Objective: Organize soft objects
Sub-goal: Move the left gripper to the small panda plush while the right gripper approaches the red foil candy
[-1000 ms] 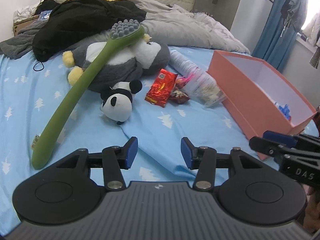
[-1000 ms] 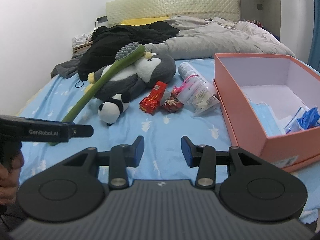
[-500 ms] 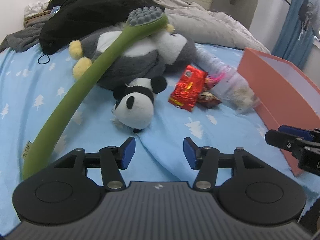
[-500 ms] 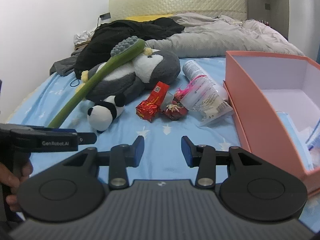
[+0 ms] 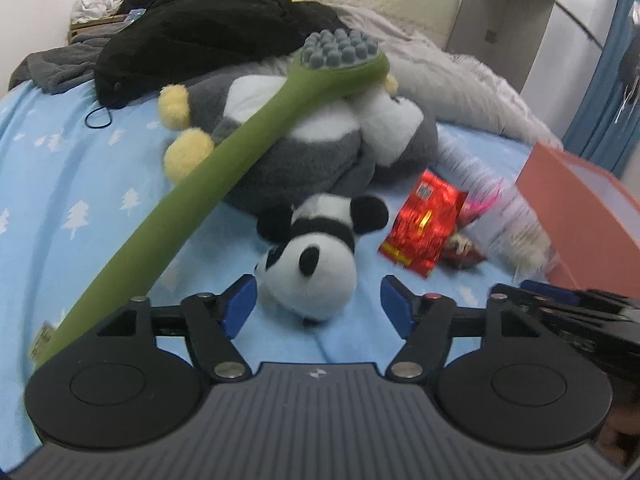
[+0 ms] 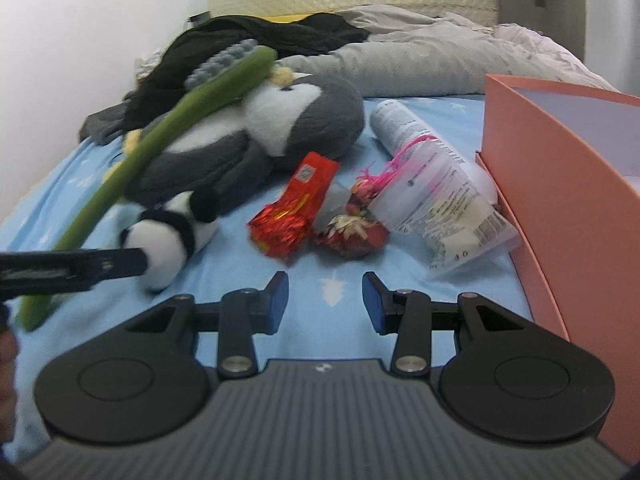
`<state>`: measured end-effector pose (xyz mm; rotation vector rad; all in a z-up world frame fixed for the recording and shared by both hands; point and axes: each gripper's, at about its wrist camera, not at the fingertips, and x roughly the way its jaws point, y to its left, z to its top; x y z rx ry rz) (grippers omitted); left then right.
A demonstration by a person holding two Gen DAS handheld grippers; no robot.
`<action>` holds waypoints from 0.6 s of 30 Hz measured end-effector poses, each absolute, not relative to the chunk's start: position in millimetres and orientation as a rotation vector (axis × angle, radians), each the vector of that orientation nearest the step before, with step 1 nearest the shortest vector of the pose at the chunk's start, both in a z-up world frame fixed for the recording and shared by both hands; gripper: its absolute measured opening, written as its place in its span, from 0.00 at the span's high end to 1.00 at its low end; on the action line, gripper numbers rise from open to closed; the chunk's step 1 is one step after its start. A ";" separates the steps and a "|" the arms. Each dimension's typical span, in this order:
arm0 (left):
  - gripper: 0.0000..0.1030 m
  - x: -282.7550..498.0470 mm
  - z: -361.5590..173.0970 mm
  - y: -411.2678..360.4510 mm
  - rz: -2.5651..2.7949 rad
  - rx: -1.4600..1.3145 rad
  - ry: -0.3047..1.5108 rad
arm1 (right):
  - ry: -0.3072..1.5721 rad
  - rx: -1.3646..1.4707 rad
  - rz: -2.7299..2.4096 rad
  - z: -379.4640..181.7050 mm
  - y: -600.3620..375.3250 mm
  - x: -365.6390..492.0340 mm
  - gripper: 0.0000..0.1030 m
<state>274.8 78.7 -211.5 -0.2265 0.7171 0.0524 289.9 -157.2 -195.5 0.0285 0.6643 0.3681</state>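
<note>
A small panda plush (image 5: 316, 256) lies on the blue bed sheet, and it also shows in the right wrist view (image 6: 168, 236). My left gripper (image 5: 318, 306) is open, its jaws on either side of the panda's head, not touching. A big grey penguin plush (image 5: 320, 140) lies behind it, with a long green plush toothbrush (image 5: 224, 168) leaning across it. My right gripper (image 6: 325, 298) is open and empty above the sheet, in front of a red snack packet (image 6: 296, 208).
An open pink box (image 6: 560, 184) stands at the right. A plastic-wrapped tube (image 6: 432, 176) and a small dark red wrapper (image 6: 352, 232) lie beside it. Black clothes (image 5: 200, 28) and a grey duvet (image 6: 420, 56) are piled at the back.
My left gripper has moved forward to the panda plush and opened wider around its head. My right gripper has moved forward toward the snack packets.
</note>
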 end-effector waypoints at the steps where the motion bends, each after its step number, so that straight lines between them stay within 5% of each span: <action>1: 0.27 277.3 -211.4 79.3 0.054 -0.232 0.714 | 0.663 0.032 0.347 -197.6 -155.6 296.0 0.58; 9: 0.27 297.6 -221.7 86.6 0.065 -0.253 0.722 | 0.697 0.107 0.287 -214.2 -155.7 335.2 0.43; 18: 0.28 314.4 -234.3 93.0 0.071 -0.277 0.732 | 0.717 0.103 0.302 -229.6 -143.8 354.9 0.43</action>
